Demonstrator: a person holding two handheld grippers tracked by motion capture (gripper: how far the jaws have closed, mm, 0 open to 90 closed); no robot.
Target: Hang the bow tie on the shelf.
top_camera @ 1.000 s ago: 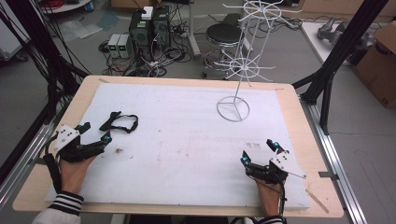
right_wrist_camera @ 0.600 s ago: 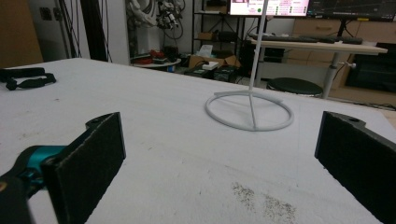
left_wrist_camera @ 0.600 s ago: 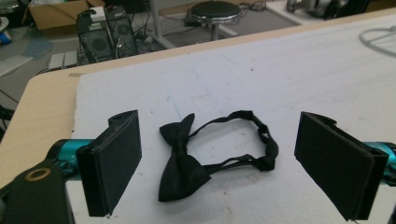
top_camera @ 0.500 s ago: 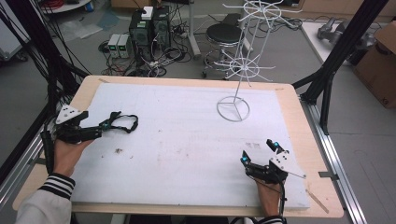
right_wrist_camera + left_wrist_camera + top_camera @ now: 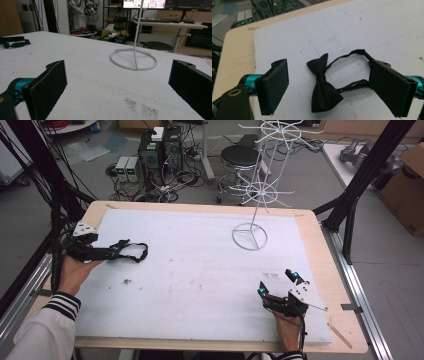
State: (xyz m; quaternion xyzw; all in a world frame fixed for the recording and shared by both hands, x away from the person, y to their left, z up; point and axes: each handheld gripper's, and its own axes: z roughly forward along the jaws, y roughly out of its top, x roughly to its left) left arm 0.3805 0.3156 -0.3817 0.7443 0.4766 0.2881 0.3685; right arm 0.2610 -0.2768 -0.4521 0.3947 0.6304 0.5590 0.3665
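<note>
The left gripper (image 5: pixel 322 87) stands wide open around the black bow tie (image 5: pixel 322 86), which lies flat on the white foam board (image 5: pixel 200 270) at the left of the high view. It holds nothing yet. To grip well, I think it should close on the knot, not the strap (image 5: pixel 348 56). The right gripper (image 5: pixel 277 282) rests open and empty at lower right, probably just waiting.

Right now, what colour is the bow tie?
Black, strap included; the bow tie shows best in the left gripper view.

Black bow tie (image 5: pixel 322 85), white wire stand (image 5: pixel 257 195), white board (image 5: pixel 200 270).

Bow tie (image 5: pixel 322 85) left, stand (image 5: pixel 250 236) right.
</note>
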